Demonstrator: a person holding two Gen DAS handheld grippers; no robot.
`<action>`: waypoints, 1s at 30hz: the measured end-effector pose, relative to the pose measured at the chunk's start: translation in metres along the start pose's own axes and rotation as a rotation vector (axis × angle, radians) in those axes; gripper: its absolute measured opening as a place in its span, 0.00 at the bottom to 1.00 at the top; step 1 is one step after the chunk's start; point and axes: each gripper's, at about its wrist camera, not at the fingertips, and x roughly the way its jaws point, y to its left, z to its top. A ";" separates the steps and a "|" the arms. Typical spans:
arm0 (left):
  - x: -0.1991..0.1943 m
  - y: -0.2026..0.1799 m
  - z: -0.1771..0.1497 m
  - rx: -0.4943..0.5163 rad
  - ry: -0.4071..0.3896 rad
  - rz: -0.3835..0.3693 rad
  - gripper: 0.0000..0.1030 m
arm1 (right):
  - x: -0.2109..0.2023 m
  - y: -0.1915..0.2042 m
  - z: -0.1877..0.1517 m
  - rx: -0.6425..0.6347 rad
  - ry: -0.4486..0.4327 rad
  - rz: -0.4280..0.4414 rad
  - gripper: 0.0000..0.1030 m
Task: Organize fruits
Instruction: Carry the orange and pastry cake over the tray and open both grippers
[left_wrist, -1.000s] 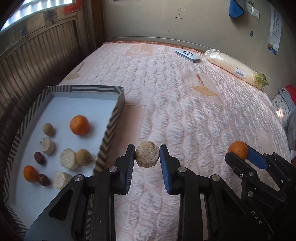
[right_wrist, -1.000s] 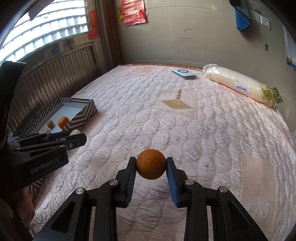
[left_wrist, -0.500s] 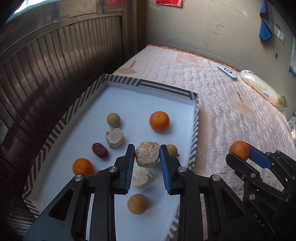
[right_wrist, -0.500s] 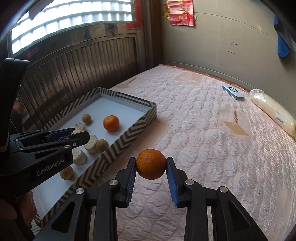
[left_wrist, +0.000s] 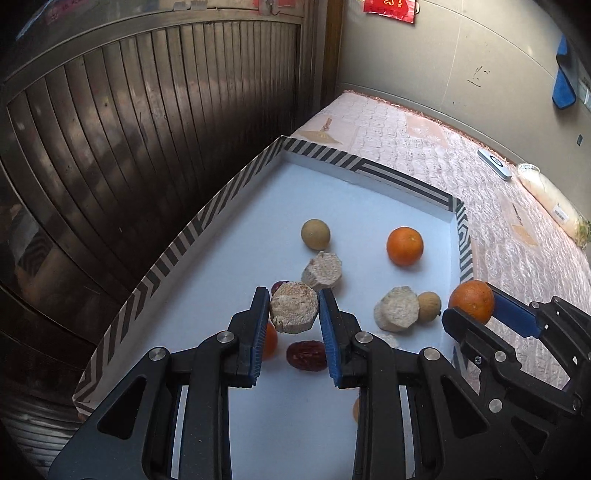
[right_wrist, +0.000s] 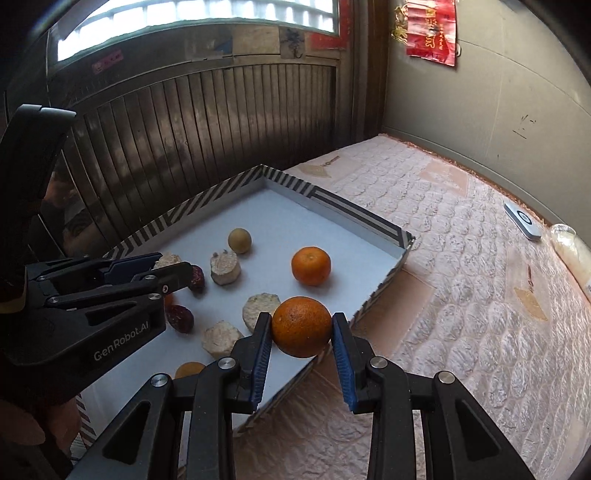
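Tray (left_wrist: 207, 221): shallow, rectangular, smooth white floor, striped zigzag rim, on quilted pink bedspread (right_wrist: 480, 258).
Left gripper (left_wrist: 294, 314): clamped on rough beige chunk (left_wrist: 293, 307), hovering above tray's fruit.
Right gripper (right_wrist: 302, 328): clamped on dimpled round orange (right_wrist: 302, 325), over tray's near edge.
Change: both farther over tray than half a second ago.

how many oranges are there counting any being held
3: one orange resting near the tray's far right wall, one held orange in the right gripper, one partly hidden orange behind the left gripper.
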 end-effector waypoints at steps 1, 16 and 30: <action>0.001 0.002 0.000 -0.002 0.004 -0.001 0.26 | 0.002 0.003 0.002 -0.006 0.002 0.001 0.30; 0.011 0.008 0.003 -0.014 0.023 0.001 0.26 | 0.033 0.019 0.017 -0.047 0.045 -0.001 0.30; 0.013 0.010 0.003 -0.019 0.026 0.015 0.36 | 0.032 0.014 0.016 -0.005 0.015 0.075 0.31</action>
